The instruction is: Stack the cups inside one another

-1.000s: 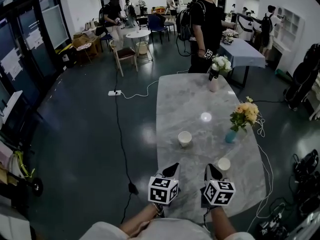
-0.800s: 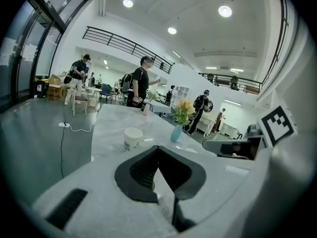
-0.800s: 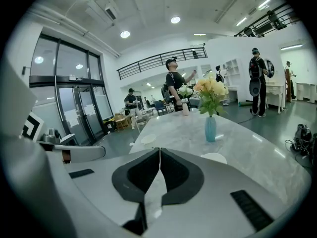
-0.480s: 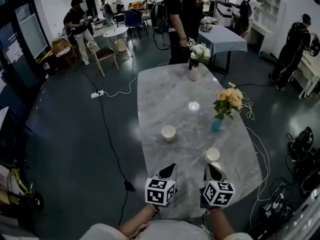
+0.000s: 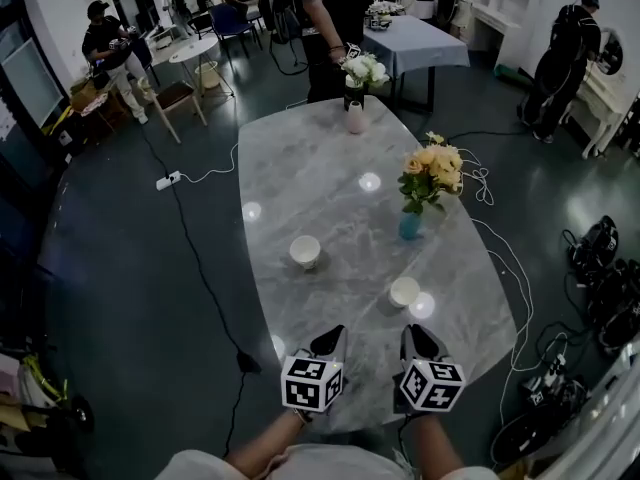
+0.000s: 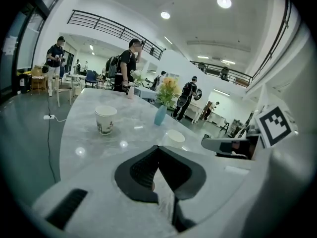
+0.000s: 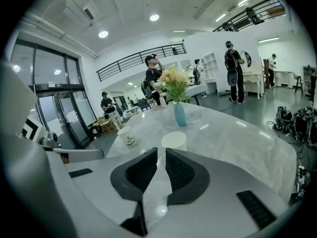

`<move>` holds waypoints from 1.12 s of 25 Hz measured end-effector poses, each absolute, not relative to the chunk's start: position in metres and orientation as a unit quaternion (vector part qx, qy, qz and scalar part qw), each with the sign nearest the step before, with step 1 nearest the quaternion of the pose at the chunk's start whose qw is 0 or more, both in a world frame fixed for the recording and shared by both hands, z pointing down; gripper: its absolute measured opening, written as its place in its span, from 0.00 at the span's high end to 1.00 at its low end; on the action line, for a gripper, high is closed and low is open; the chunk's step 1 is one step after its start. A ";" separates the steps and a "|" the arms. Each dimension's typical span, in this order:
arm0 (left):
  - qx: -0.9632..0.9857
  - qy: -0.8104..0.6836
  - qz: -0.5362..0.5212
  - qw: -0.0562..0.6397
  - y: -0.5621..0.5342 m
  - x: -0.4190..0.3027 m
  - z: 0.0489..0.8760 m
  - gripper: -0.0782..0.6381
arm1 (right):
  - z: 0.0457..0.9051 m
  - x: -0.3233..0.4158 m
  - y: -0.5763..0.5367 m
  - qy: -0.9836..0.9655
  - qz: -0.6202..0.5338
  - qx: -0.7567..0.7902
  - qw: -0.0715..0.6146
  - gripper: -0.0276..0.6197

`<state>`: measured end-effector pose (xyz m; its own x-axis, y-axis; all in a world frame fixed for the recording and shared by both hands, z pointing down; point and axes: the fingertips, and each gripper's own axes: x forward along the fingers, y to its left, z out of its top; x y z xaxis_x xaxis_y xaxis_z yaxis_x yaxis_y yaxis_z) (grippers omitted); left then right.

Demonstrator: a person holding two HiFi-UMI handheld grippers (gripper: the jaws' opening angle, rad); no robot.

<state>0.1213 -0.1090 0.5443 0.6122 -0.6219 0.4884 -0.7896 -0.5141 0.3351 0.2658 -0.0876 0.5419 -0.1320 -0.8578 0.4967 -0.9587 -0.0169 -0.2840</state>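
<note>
Two white paper cups stand apart on the marble table (image 5: pixel 300 168). The printed cup (image 5: pixel 305 251) (image 6: pixel 105 119) (image 7: pixel 128 136) is left of centre. The plain cup (image 5: pixel 404 291) (image 6: pixel 173 138) (image 7: pixel 174 141) is nearer, just ahead of my right gripper (image 5: pixel 415 334) (image 7: pixel 161 150). That gripper is shut and holds nothing. My left gripper (image 5: pixel 330 336) (image 6: pixel 157 148) hangs beside it over the near table edge, jaws together and empty, with the printed cup well ahead of it.
A blue vase (image 5: pixel 410 225) with orange flowers stands right of the cups, a pale vase (image 5: pixel 355 118) with white flowers at the table's far end. Cables (image 5: pixel 200 268) trail over the floor on the left. Several people stand beyond the table.
The head view has swung, so the table now sits more to the left and centre. Both grippers have come forward and a little lower, still shut. The cups have not moved on the table.
</note>
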 end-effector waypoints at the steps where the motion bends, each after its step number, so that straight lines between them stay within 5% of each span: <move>1: 0.856 -0.411 0.158 0.271 -0.109 0.123 0.547 0.90 | 0.545 0.268 -0.089 -0.694 0.289 0.653 0.087 0.93; 28: 0.816 -0.443 0.205 0.310 -0.124 0.124 0.605 0.90 | 0.622 0.282 -0.145 -0.705 0.325 0.615 0.141 0.66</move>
<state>0.1241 -0.1245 0.6046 0.5243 -0.5958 0.6084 -0.8494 -0.4163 0.3244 0.2818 -0.1453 0.6217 -0.2039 -0.7746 0.5987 -0.9582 0.0327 -0.2841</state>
